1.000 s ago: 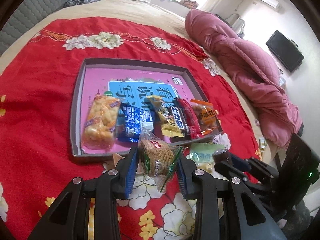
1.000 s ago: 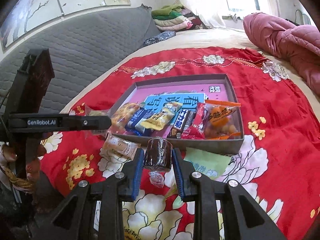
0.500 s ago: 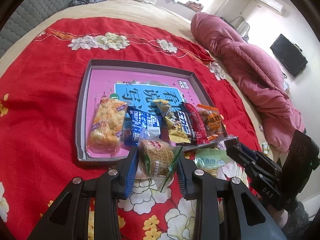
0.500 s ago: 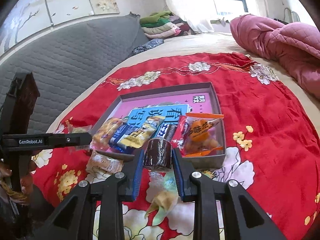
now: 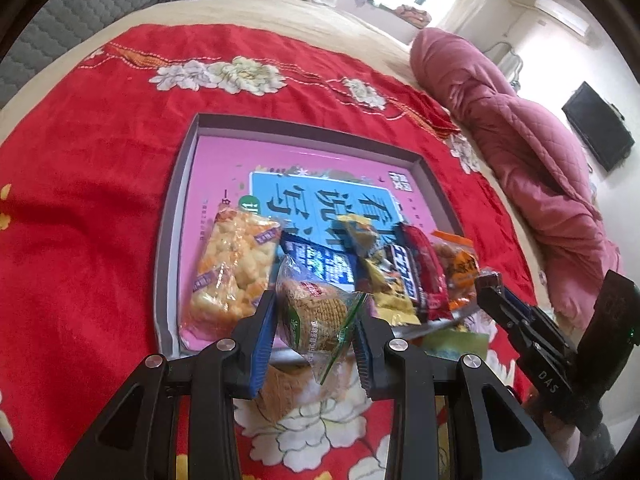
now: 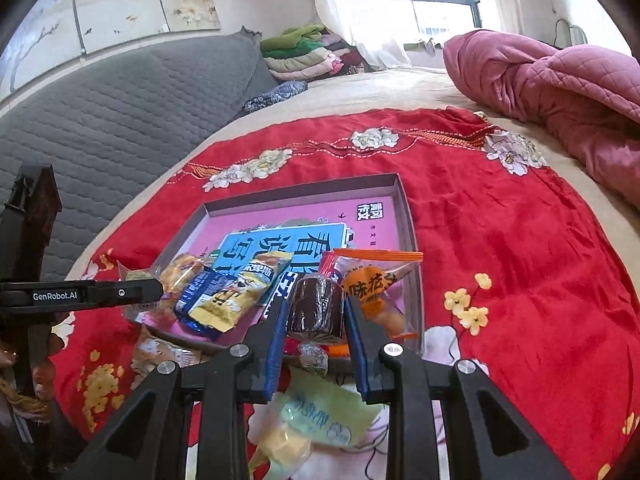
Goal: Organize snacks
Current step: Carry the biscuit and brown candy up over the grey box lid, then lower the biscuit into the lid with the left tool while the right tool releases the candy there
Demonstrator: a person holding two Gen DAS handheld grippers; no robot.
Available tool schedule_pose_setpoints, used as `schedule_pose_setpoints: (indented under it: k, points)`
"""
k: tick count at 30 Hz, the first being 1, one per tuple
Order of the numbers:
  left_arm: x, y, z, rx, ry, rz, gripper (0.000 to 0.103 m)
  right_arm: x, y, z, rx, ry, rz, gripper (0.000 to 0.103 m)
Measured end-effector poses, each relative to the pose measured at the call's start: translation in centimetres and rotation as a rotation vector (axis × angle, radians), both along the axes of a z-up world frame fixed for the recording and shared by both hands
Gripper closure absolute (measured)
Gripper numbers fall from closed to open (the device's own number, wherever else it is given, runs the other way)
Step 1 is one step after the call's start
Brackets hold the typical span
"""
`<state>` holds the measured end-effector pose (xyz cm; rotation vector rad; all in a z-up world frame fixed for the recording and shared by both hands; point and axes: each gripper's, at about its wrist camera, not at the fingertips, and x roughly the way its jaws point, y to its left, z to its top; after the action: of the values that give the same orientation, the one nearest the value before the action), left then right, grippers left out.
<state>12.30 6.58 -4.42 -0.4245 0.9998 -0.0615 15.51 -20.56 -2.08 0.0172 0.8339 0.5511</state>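
A shallow grey box [image 5: 176, 216] with a pink and blue printed floor lies on the red flowered cloth and holds several snack packets along its near side. My left gripper [image 5: 316, 320] is shut on a clear packet of brown biscuits [image 5: 316, 312], held over the box's near edge. My right gripper [image 6: 316, 312] is shut on a dark brown wrapped cake [image 6: 316, 308], hanging over the near right corner of the same box [image 6: 404, 208]. In the left wrist view the right gripper [image 5: 492, 288] reaches in from the right with the brown cake at its tip.
A pale green packet [image 6: 320, 416] and a tan wrapped snack [image 5: 280, 392] lie on the cloth in front of the box. A pink quilt [image 6: 560, 92] is bunched at the far right of the bed. A grey padded headboard [image 6: 120, 92] rises on the left.
Both grippers have moved forward with their snacks, from above the cloth in front of the box to over its near edge. Neither grip has changed.
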Motion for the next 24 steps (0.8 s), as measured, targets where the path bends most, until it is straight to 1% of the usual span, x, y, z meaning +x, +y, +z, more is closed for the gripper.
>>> schedule_pose_setpoints:
  k: [5, 14, 20, 23, 24]
  points:
    - [0.7, 0.3, -0.5, 0.002, 0.005, 0.013, 0.066, 0.7, 1.1, -1.0, -0.021, 0.010, 0.013, 0.074]
    - [1.4, 0.1, -1.1, 0.017, 0.004, 0.013, 0.066, 0.7, 1.8, -1.9, -0.078, -0.013, 0.014, 0.074]
    - [1.7, -0.1, -1.1, 0.051, 0.005, 0.012, 0.066, 0.6, 1.5, -1.5, -0.067, -0.023, 0.006, 0.073]
    - [1.7, -0.2, -1.1, 0.062, 0.009, 0.014, 0.062, 0.6, 1.4, -1.4, -0.063, -0.022, 0.001, 0.072]
    - [1.6, -0.1, -1.1, 0.063, 0.010, 0.013, 0.060, 0.6, 1.3, -1.4, -0.059, -0.021, 0.000, 0.072]
